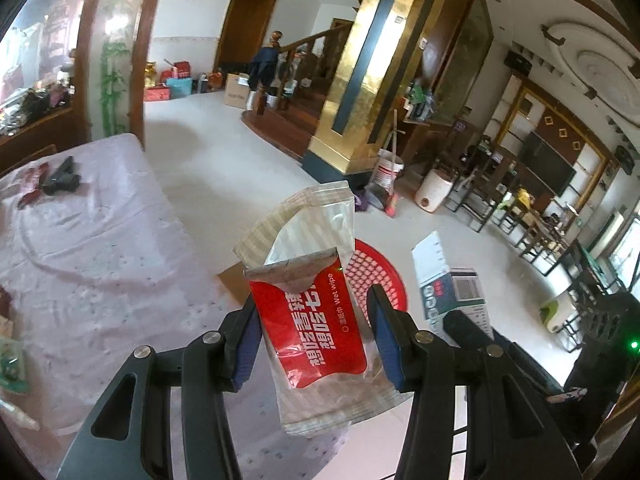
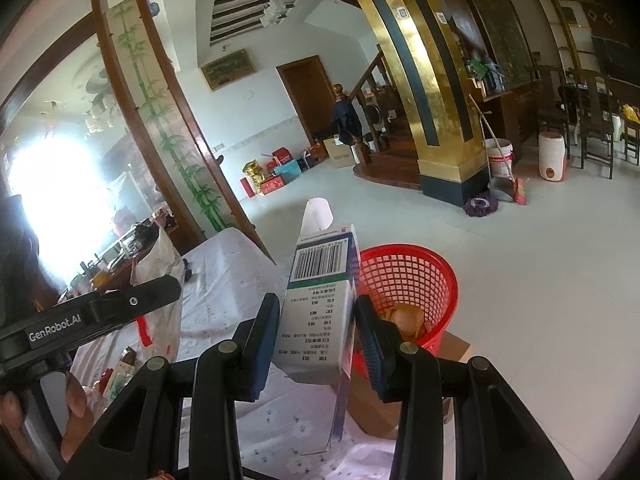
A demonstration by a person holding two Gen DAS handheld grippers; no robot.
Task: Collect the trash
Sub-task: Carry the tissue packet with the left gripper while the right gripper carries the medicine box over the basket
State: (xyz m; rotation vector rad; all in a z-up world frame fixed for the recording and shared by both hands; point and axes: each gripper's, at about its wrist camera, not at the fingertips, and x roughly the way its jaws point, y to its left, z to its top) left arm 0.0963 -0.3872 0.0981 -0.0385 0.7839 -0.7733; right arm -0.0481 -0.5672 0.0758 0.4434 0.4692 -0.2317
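Left wrist view: left gripper clamps a red wet-wipe packet above the red basket. Right gripper clamps a white carton beside that basket.

The left gripper clamps a red wet-wipe packet at lower centre, above a red mesh basket; pink tablecloth fills the left.

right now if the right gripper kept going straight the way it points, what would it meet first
Probably the red basket on the floor: it sits just ahead of the right gripper, behind the box it holds. Depth is hard to judge here.
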